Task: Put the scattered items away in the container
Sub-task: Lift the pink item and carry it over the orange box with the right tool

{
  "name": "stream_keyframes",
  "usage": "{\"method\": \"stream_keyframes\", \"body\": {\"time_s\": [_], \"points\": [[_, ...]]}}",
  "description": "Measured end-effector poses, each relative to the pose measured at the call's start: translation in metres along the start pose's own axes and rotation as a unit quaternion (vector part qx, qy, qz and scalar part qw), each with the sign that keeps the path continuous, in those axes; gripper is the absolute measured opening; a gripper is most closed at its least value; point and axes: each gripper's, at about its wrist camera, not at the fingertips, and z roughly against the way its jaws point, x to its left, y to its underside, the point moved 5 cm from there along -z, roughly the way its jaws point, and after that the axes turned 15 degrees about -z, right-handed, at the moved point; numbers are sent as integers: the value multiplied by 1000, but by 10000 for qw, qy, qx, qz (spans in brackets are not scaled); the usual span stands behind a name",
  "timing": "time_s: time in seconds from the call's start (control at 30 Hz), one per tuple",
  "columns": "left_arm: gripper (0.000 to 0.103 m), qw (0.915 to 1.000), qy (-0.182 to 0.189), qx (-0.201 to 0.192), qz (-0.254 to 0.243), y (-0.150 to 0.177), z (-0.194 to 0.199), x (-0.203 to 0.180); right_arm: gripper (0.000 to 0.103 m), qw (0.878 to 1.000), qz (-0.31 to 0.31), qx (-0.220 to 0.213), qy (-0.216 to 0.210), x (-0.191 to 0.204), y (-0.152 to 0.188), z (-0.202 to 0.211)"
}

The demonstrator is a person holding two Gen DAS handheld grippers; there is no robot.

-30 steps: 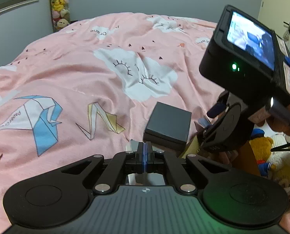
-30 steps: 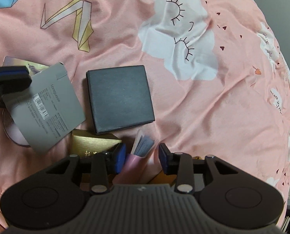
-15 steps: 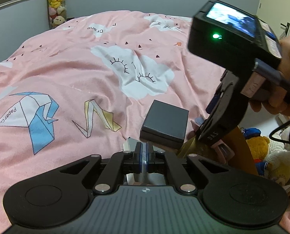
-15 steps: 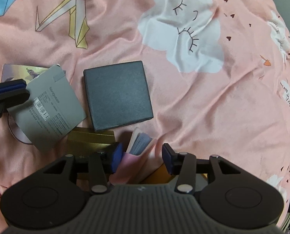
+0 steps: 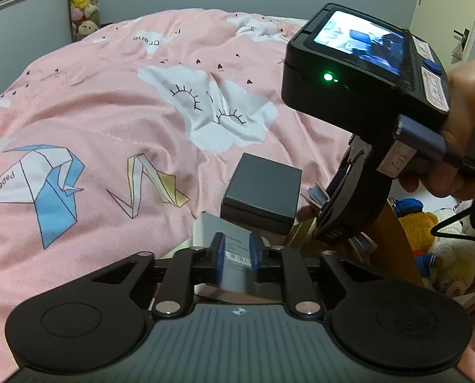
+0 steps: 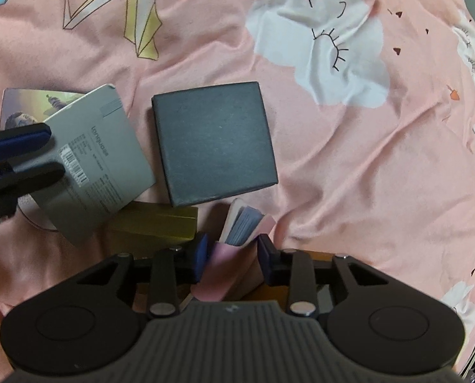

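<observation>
Straddling the grey card sleeve (image 6: 93, 162), the left gripper (image 5: 236, 252) has just been opening, jaws slack. The right gripper (image 6: 232, 253) has been closing around the pink card wallet (image 6: 237, 233), likely for lifting; container unseen.

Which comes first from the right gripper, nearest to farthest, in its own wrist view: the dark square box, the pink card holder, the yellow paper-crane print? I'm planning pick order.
1. Pink card holder: between the jaws of the right gripper.
2. Dark square box: just beyond, centre.
3. Yellow paper-crane print: far, upper left on the bedspread.
</observation>
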Motion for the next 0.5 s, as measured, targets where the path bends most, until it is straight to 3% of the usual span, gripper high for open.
{"method": "stream_keyframes", "body": {"time_s": [0.2,0.5], "points": [[33,9996,117,120,220,2,-5,4,29,9988,9,-406,-272,-8,17,17],[39,9909,668,298,1126,2,-12,19,22,9881,-527,-1146,-877,-27,36,64]]}}
